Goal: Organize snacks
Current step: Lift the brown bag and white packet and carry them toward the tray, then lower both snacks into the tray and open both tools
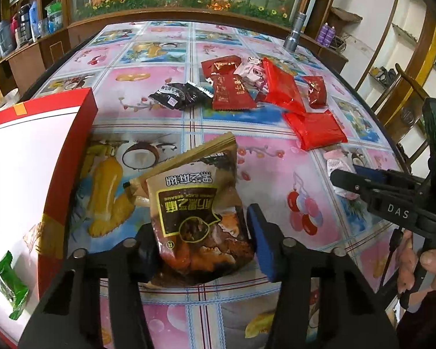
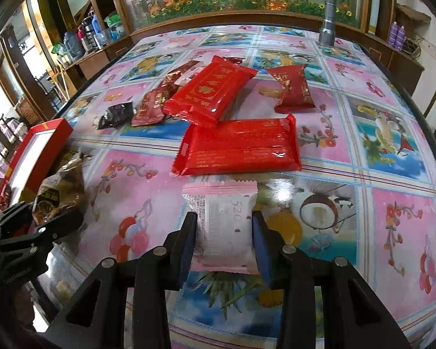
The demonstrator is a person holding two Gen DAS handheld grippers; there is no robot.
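Left gripper [image 1: 200, 232] clamping a brown sesame snack pouch [image 1: 194, 203] between closed-in jaws, just beside the red box [image 1: 72, 145] holding a green packet [image 1: 10, 285]. Right gripper [image 2: 223, 232] pinching a pink-and-white wrapped snack [image 2: 222, 226] over the floral tablecloth [image 2: 392, 101]. Lying farther back: red packets [image 2: 241, 145], a black packet [image 1: 180, 96], a metal flashlight [image 2: 328, 29] standing upright.
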